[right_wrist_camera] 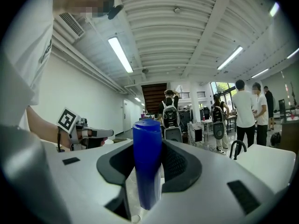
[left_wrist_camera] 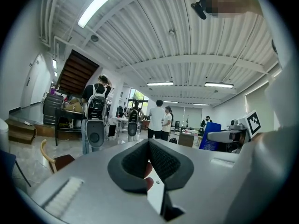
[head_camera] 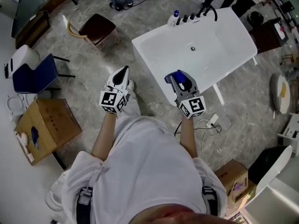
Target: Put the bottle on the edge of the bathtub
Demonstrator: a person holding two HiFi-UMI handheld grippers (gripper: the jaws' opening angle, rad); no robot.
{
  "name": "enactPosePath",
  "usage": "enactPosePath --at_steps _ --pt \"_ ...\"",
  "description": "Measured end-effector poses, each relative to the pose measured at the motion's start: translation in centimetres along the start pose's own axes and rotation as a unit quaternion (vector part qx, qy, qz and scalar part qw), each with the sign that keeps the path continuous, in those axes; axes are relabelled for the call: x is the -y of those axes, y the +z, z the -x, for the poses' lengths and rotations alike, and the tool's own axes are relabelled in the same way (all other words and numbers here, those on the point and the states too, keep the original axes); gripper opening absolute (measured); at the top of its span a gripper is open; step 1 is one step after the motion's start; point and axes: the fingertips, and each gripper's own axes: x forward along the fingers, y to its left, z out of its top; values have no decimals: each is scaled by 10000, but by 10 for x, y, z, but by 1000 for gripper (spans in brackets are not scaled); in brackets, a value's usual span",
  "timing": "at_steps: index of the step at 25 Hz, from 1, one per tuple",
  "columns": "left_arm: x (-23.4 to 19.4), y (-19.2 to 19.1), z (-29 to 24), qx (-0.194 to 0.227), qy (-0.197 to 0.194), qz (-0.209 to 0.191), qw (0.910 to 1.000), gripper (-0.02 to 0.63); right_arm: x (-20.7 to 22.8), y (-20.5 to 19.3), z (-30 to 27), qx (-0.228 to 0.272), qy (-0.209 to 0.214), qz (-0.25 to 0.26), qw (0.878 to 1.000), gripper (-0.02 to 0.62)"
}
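Closest in, the right claw (right_wrist_camera: pixel 154 146) is pinching a blue bottle (right_wrist_camera: pixel 147 162): both dark pads press on its sides and it stands upright between them, its flat top rising above the claw's body. From the head view the same right claw (head_camera: pixel 180 80) sits over the near rim of the white bathtub (head_camera: pixel 154 45), with the bottle (head_camera: pixel 185 80) held in the air there and not set down on the edge (whether it brushes the rim cannot be told from above). The left claw (left_wrist_camera: pixel 148 142) has its pads pressed together at the tips with nothing between them; it hangs level beside the tub, over the grey marbled floor (head_camera: pixel 93 78), well apart from the right claw, as the left claw (head_camera: pixel 123 73) shows from above. At the tub's far end stand dark tap fittings (head_camera: pixel 194 16) and a small pump bottle (head_camera: pixel 174 18) on the rim. Farther out on the floor are a brown stool (head_camera: pixel 96 28), a blue chair (head_camera: pixel 35 73) and a cardboard box (head_camera: pixel 49 125) to the left. Several people (left_wrist_camera: pixel 158 119) stand in the room beyond.
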Motion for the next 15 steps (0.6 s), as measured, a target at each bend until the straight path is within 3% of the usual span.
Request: enactPosePath --at_steps 8,15 --pt "-108 23 -102 -98 -585 -17 9982 -3 40 6 -130 -230 -525 -209 9981 149" --pt "-158 40 -174 -164 -1209 31 9925 -3 78 8 -211 -353 -956 -385 9941 149"
